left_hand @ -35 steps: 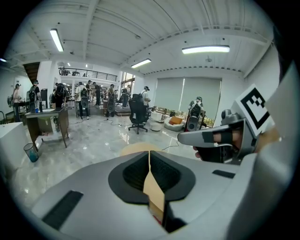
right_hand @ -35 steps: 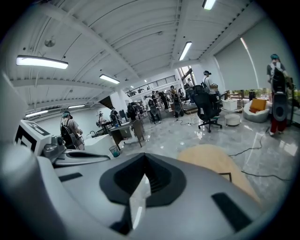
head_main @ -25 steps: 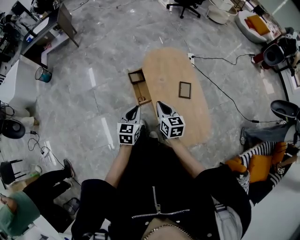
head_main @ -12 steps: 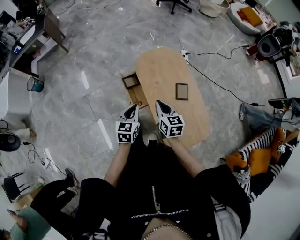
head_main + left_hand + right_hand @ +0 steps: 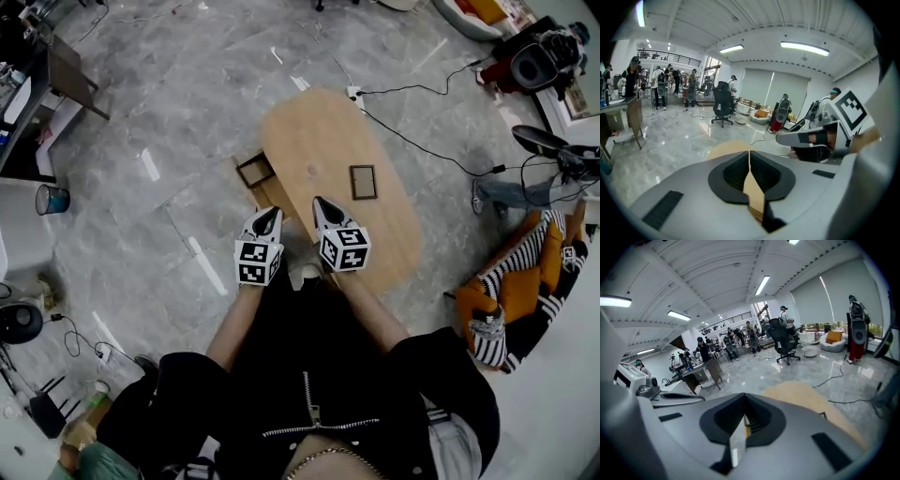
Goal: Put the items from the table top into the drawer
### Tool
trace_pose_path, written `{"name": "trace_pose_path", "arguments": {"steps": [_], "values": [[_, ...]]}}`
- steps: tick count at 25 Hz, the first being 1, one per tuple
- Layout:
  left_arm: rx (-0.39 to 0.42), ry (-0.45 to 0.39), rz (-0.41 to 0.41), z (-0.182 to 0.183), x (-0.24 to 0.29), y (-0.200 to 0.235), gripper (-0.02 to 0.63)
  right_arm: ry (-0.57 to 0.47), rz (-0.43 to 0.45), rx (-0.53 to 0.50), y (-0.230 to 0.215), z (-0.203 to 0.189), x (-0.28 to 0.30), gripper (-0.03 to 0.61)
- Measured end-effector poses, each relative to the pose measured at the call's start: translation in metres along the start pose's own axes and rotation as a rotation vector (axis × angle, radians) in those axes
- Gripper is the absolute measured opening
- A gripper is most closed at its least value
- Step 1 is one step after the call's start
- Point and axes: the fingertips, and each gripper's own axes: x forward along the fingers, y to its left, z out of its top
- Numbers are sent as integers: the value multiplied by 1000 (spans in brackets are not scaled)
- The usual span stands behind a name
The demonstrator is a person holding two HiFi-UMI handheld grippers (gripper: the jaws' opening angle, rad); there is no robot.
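A dark flat rectangular frame (image 5: 363,182) lies on the oval wooden table (image 5: 319,141). An open drawer (image 5: 240,173) with a dark rim juts out of the table's left side. My left gripper (image 5: 270,214) is held over the floor just beside the drawer, shut with nothing in it. Over the table's near end is my right gripper (image 5: 319,202), also shut and empty, a short way from the frame. In the left gripper view the jaws (image 5: 749,154) meet over the table (image 5: 726,149). The right gripper view shows shut jaws (image 5: 744,397) and the table (image 5: 806,397) ahead.
A black cable (image 5: 412,103) runs across the grey floor behind the table. A person in striped clothing (image 5: 506,309) sits to the right. A desk (image 5: 56,84) and a bin (image 5: 49,199) stand at the far left. Office chairs and people fill the background.
The table and drawer have drawn nearer as I walked up. Both grippers came forward and a little down, staying shut side by side.
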Motion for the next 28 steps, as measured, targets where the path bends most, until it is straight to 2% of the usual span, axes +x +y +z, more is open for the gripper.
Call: {"name": "trace_pose_path", "arguments": {"steps": [6,11,15,18,22,28], "values": [[37,34,-85,12,23,27,20,-2,-75,39,-2,19,37,9],[55,61,-125,14,40,52,20,6,-127,54,-4,18,58,9],[66,81,-143,10,57,65,20,26,-169,41,-20,9,64,9],[73,104,-157,0,71,68,19,28,-168,35,-34,-3,71,9],[124,123,-178,-4,103,58,20,64,-169,31,-62,-21,85,9],[84,117,-151,-10,131,71,20,151,-180,11,-85,-54,118,9]]}}
